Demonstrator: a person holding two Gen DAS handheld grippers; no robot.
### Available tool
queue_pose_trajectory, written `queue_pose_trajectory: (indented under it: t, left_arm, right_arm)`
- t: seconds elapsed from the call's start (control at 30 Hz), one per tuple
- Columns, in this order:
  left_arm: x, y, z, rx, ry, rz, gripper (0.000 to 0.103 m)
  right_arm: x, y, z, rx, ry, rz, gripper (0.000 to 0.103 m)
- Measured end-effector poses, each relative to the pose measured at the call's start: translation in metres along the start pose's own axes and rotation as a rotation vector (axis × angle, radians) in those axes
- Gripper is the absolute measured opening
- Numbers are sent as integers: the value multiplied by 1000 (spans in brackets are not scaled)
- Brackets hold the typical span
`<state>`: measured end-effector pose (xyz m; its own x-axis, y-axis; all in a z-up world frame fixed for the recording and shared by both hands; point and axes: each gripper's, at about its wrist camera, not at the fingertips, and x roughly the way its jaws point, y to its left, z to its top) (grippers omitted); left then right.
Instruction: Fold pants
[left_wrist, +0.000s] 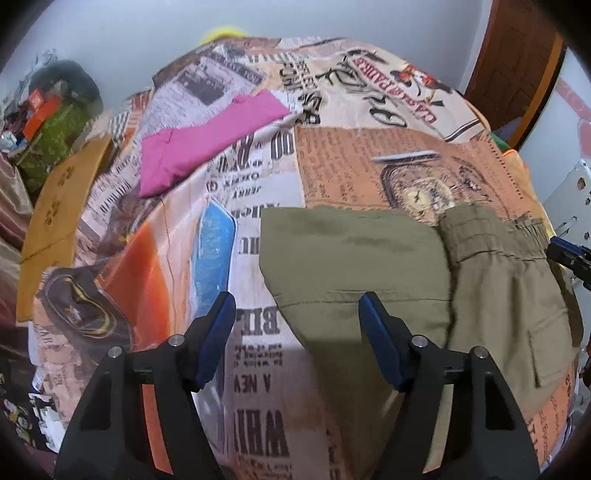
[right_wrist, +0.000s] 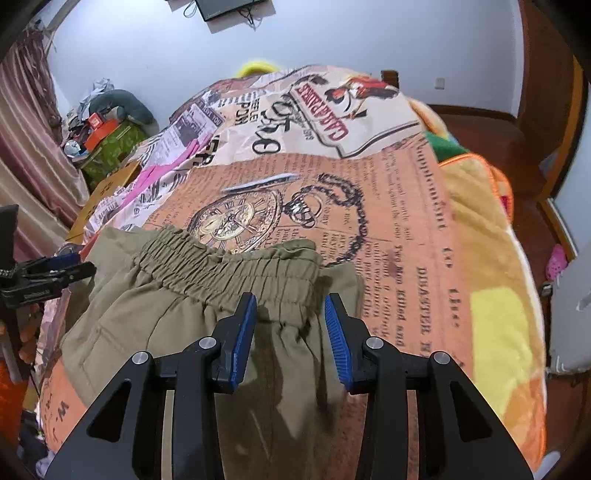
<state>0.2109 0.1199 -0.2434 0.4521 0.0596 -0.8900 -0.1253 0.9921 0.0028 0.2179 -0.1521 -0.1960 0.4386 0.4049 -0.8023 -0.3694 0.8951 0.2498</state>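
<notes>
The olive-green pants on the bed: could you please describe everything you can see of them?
The olive-green woven-cotton-looking pants lie flat on the newspaper-print bedspread, already folded: a smooth layer is doubled over beside the gathered elastic waistband. A flapped cargo pocket shows on one side. The fabric is lightly creased. The right claw is above the waistband, the left claw is over the folded edge; neither grips them.
</notes>
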Motion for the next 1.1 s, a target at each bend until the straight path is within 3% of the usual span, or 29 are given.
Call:
queue_pose_trajectory:
  t: [0.17,0.3,0.37,0.47,0.7,0.83,0.9,0.97,1.1]
  left_arm:
    - [11,6,-6,-23,11,-32,71]
    - [12,7,-10,-31,3,-36,71]
    - [12,6,-11,-34,-2,-33,71]
    - [12,5,-13,-29,-8,-24,71]
    - [13,5,-13,-28,-4,-20,71]
    - [7,4,-13,-29,12,-6,71]
    - [1,4,-15,-30,11,-2,71]
    - [-7,7,-17,-45,6,-19,70]
    - [-19,9,-21,-66,10,-63,71]
  right_arm:
    - [9,4,1,-39,8,7,34]
    - [9,12,2,-116,-3,-22,25]
    - [5,14,3,-138,-30,-40,13]
    - [3,17,8,-164,-55,-57,13]
    - [18,14,9,-170,-6,-97,14]
    - [9,14,13,-147,5,-105,18]
    - [4,15,13,-148,6,-128,25]
    - [-5,15,12,-141,-11,-145,47]
    - [-27,12,8,-117,-59,-136,54]
